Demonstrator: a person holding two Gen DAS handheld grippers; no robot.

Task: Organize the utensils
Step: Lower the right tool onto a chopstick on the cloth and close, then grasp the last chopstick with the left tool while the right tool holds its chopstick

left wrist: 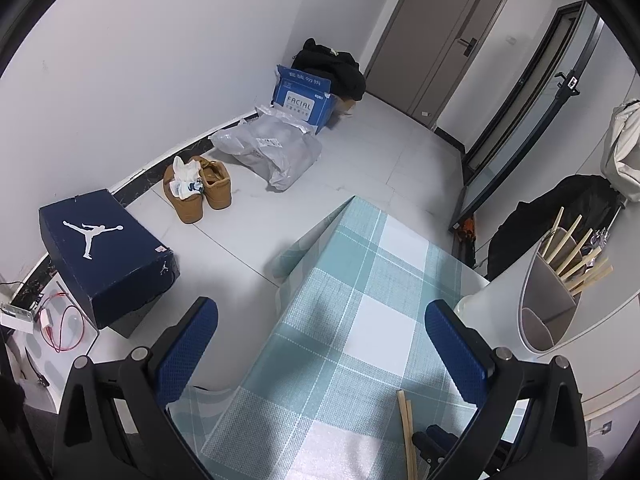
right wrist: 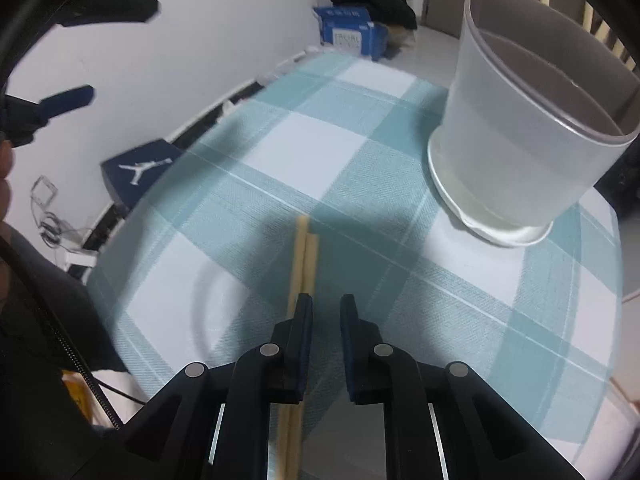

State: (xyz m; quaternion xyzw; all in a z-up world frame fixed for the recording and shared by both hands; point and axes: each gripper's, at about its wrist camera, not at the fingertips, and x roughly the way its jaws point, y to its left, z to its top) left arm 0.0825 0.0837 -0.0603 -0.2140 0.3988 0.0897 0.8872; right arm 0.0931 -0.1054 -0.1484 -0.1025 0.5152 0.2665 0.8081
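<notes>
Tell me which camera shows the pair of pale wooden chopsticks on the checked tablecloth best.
The right wrist view: the pale wooden chopsticks lie lengthwise, passing beside the open right gripper. The left wrist view catches only a short end at its bottom edge.

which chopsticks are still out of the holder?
The pair of chopsticks lying flat on the plaid tablecloth, just left of the open right claw. The other chopsticks stand tilted inside the white utensil holder.
</notes>
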